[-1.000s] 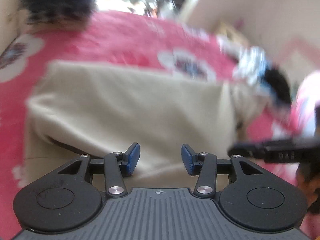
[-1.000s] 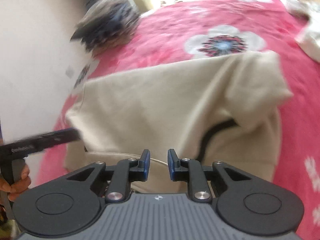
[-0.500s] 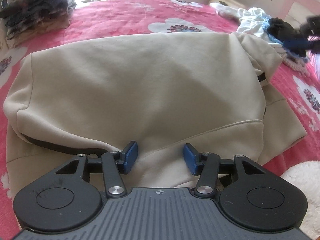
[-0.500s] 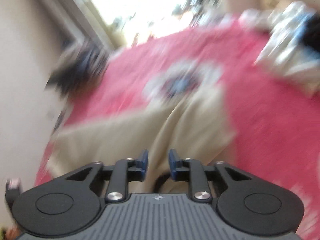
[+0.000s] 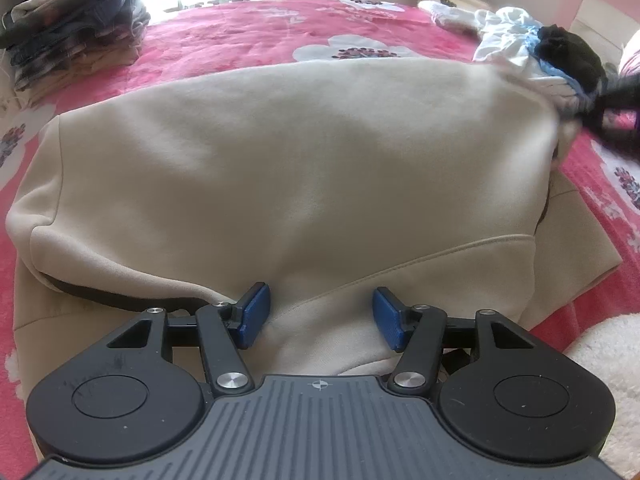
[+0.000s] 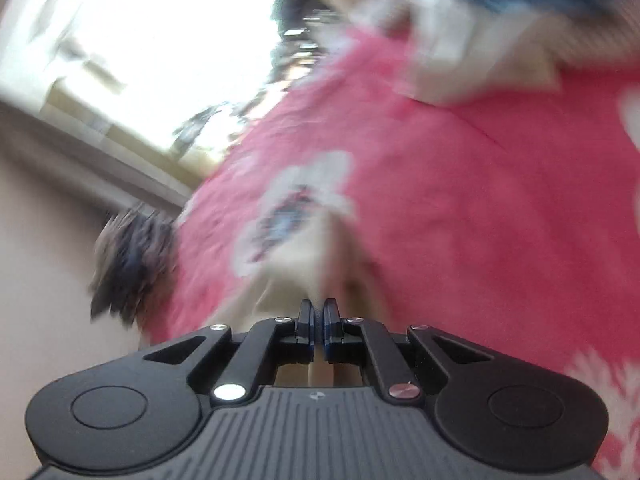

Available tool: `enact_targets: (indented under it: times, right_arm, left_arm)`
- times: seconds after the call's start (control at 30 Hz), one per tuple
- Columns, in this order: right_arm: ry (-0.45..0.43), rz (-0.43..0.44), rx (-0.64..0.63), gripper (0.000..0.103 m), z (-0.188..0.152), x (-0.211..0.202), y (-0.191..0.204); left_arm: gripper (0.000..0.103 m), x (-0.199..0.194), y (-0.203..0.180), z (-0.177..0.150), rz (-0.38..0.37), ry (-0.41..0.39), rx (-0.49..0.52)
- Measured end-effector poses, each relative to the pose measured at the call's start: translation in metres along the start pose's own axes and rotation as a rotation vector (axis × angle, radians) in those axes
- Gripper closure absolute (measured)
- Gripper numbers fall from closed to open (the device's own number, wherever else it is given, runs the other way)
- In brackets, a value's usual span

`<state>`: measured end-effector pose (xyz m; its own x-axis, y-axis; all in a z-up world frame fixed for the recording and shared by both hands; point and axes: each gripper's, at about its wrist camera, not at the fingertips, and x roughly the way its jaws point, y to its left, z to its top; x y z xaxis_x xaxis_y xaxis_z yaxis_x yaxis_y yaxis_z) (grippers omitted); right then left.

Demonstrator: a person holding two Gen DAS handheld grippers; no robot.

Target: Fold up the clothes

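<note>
A: While the left claw (image 5: 320, 320) waits with its blue pads wide apart, where is the garment?

B: The cream sweatshirt (image 5: 296, 184) lies across the pink flowered bed (image 5: 248, 36), already folded over itself at least once, I think. The near edge of it is just in front of the left claw, and the cloth seems to rise between the two pads, but nothing is pinched there.

A: And the right claw (image 6: 319, 322)?

B: Its picture is very blurred. The pads stand almost together, with only a thin gap. A strip of cream cloth goes up from between them, so I judge it is gripping an edge of the sweatshirt, but I cannot be fully sure.

A: So which step is it?

B: In my opinion it is the middle of a fold: one side is taken, the other not yet. The next move calls for the left claw to close on the near hem, and then both sides can go over together, so the edges meet evenly.

A: What else is on the bed?

B: A stack of folded clothes (image 5: 72, 28) at the far left, and a loose heap of clothes (image 5: 532, 52) at the far right, probably waiting for folding.
</note>
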<state>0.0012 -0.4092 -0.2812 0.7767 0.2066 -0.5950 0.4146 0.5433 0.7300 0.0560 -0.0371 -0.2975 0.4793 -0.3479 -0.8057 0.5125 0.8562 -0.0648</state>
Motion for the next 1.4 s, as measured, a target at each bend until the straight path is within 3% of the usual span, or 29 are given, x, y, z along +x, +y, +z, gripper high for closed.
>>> enact_targets:
  times: [0.1, 0.2, 0.27, 0.33, 0.47, 0.63, 0.67, 0.77, 0.9, 0.93, 1.0, 1.03, 1.17, 1.23, 1.3, 1.33, 1.4]
  right_arm:
    - [0.05, 0.021, 0.169, 0.098, -0.005, 0.02, -0.04]
    - [0.071, 0.037, 0.233, 0.095, -0.005, 0.024, -0.049]
    - [0.072, 0.008, 0.21, 0.084, 0.001, 0.012, -0.041]
    - [0.043, -0.029, 0.112, 0.084, 0.006, -0.005, -0.022]
    - [-0.072, -0.108, -0.205, 0.084, 0.011, -0.029, 0.036]
    - [-0.078, -0.088, -0.484, 0.084, 0.02, 0.014, 0.097]
    - [-0.063, -0.079, -0.513, 0.085, 0.022, 0.029, 0.104]
    - [0.004, -0.172, -0.506, 0.09, 0.027, 0.063, 0.101]
    - [0.043, -0.3, -0.386, 0.095, 0.038, 0.069, 0.071]
    - [0.053, -0.331, -0.356, 0.089, 0.041, 0.071, 0.064]
    - [-0.001, -0.358, -0.447, 0.09, 0.036, 0.054, 0.089]
    - [-0.021, -0.336, -0.491, 0.09, 0.032, 0.048, 0.107]
    - [0.037, -0.112, -0.754, 0.088, -0.002, 0.053, 0.197]
    - [0.095, 0.004, -0.886, 0.088, -0.028, 0.072, 0.238]
    - [0.19, 0.085, -0.914, 0.088, -0.05, 0.107, 0.262]
    - [0.243, 0.104, -0.905, 0.088, -0.06, 0.127, 0.268]
    - [0.406, 0.029, -0.918, 0.087, -0.084, 0.178, 0.258]
  left_arm:
    - [0.045, 0.0, 0.001, 0.0, 0.0, 0.001, 0.005]
    - [0.045, 0.0, 0.001, 0.0, 0.002, 0.001, 0.007]
    - [0.045, -0.001, 0.001, 0.0, 0.004, 0.001, 0.008]
    - [0.045, -0.001, 0.0, -0.001, 0.006, 0.0, 0.008]
    - [0.045, -0.001, 0.0, -0.001, 0.006, -0.002, 0.009]
    - [0.045, 0.0, 0.0, -0.001, 0.004, -0.001, 0.013]
    - [0.045, -0.001, 0.001, -0.001, 0.002, -0.001, 0.013]
    - [0.045, -0.001, 0.001, -0.002, -0.004, -0.006, 0.01]
    - [0.044, -0.002, 0.003, -0.004, -0.016, -0.016, 0.001]
    - [0.043, -0.002, 0.003, -0.005, -0.02, -0.021, -0.003]
    - [0.04, -0.002, 0.003, -0.005, -0.029, -0.028, -0.01]
    - [0.04, -0.002, 0.003, -0.006, -0.031, -0.031, -0.012]
    - [0.039, -0.003, 0.002, -0.006, -0.037, -0.038, -0.01]
    - [0.039, -0.003, 0.005, -0.006, -0.048, -0.042, -0.024]
    - [0.039, -0.004, 0.006, -0.007, -0.059, -0.045, -0.035]
    - [0.039, -0.004, 0.007, -0.007, -0.064, -0.046, -0.038]
    - [0.039, -0.005, 0.009, -0.008, -0.073, -0.046, -0.037]
